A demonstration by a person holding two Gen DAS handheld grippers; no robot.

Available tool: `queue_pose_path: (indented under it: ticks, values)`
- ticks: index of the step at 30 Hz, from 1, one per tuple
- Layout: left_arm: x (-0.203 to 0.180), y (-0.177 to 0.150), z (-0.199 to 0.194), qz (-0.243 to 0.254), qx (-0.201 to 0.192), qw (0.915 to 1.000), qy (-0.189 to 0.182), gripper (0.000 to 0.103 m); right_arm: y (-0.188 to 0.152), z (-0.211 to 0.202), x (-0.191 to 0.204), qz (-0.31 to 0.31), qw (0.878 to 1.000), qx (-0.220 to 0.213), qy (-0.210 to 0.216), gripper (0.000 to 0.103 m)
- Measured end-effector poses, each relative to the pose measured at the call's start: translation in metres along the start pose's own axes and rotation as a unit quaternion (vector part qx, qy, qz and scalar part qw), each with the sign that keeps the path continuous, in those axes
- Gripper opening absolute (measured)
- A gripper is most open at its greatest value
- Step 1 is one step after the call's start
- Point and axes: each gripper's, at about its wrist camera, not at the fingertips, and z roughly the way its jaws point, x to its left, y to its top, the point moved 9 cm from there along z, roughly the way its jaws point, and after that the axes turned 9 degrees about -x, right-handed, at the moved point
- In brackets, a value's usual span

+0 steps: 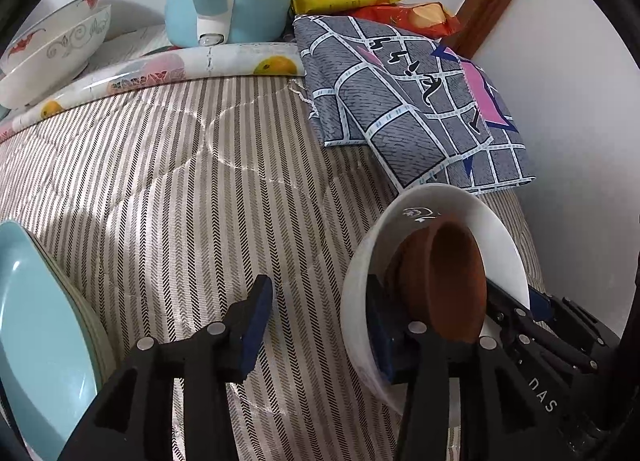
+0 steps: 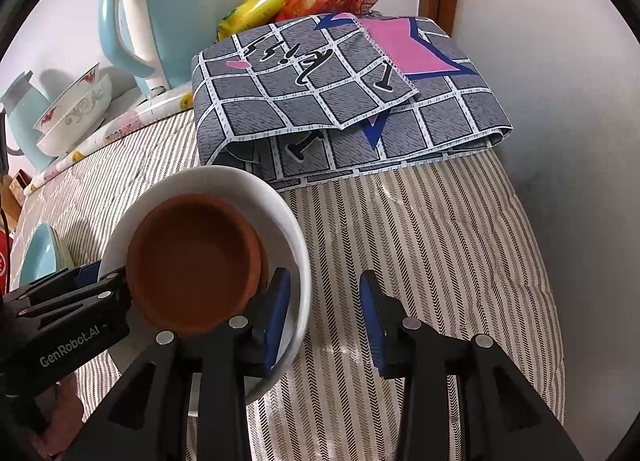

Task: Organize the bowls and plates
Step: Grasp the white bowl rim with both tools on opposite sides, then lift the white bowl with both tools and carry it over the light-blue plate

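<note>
Tongs both spread — left tongs (image 1: 320, 335) and right tongs (image 2: 326, 317) each straddle a wall of the white bowl (image 2: 294, 237), pads not visibly pressing. Brown bowl (image 2: 196, 257) nests inside it, on striped surface (image 2: 420, 229); blue plates (image 1: 36, 325) lie left.

Brown dish (image 2: 192, 261) showing inside white bowl (image 2: 288, 221); striped beige cloth (image 2: 440, 241); grey grid-print fabric (image 2: 320, 101); light-blue kettle (image 2: 152, 21); light-blue plate (image 1: 32, 321).
</note>
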Motion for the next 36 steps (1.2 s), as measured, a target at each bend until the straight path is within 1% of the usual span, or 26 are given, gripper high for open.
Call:
queue_pose_path:
  ticks: [5, 10, 11, 13, 14, 16, 17, 19, 21, 24, 29, 36]
  values:
    - [0.002, -0.001, -0.001, -0.010, -0.006, 0.9999, -0.001, 0.045, 0.000, -0.001, 0.000, 0.000, 1.000, -0.003, 0.003, 0.036]
    - [0.002, -0.003, -0.003, -0.020, -0.016, 0.9997, -0.005, 0.042, -0.002, 0.000, -0.002, 0.022, 1.000, -0.009, 0.016, 0.035]
    - [0.002, -0.003, -0.003, -0.022, -0.017, 0.9996, -0.008, 0.041, -0.002, 0.000, -0.002, 0.024, 0.999, -0.011, 0.017, 0.035]
    - [-0.001, -0.004, -0.002, -0.022, -0.017, 0.9994, -0.019, 0.031, -0.002, -0.001, -0.001, 0.024, 0.999, -0.015, 0.017, 0.034]
    - [-0.003, -0.004, -0.003, -0.021, -0.017, 0.9994, -0.021, 0.029, -0.002, -0.001, 0.000, 0.021, 1.000, -0.016, 0.015, 0.033]
    - [-0.007, -0.003, -0.003, -0.014, -0.020, 0.9995, -0.019, 0.022, -0.002, -0.002, 0.003, 0.014, 1.000, -0.018, 0.016, 0.022]
    - [-0.009, -0.003, -0.004, -0.010, -0.022, 0.9996, -0.017, 0.020, -0.001, -0.002, 0.005, 0.012, 1.000, -0.019, 0.021, 0.020]
    - [-0.013, -0.003, -0.004, 0.001, -0.027, 0.9995, -0.016, 0.013, -0.001, -0.002, 0.009, 0.008, 0.999, -0.021, 0.023, 0.011]
    - [-0.015, -0.003, -0.005, 0.009, -0.028, 0.9995, -0.014, 0.012, -0.001, -0.003, 0.012, 0.005, 1.000, -0.024, 0.019, 0.011]
    - [-0.014, -0.003, -0.005, -0.003, -0.029, 0.9994, -0.020, 0.012, -0.001, -0.003, 0.010, 0.011, 0.999, -0.027, 0.015, 0.011]
    - [-0.012, -0.008, -0.010, 0.002, -0.031, 0.9994, -0.015, 0.011, -0.004, -0.007, 0.010, 0.010, 1.000, -0.030, 0.005, 0.011]
    - [-0.008, -0.019, -0.016, -0.001, -0.027, 0.9995, -0.016, 0.011, -0.013, -0.016, 0.011, 0.023, 0.999, -0.028, 0.009, 0.010]
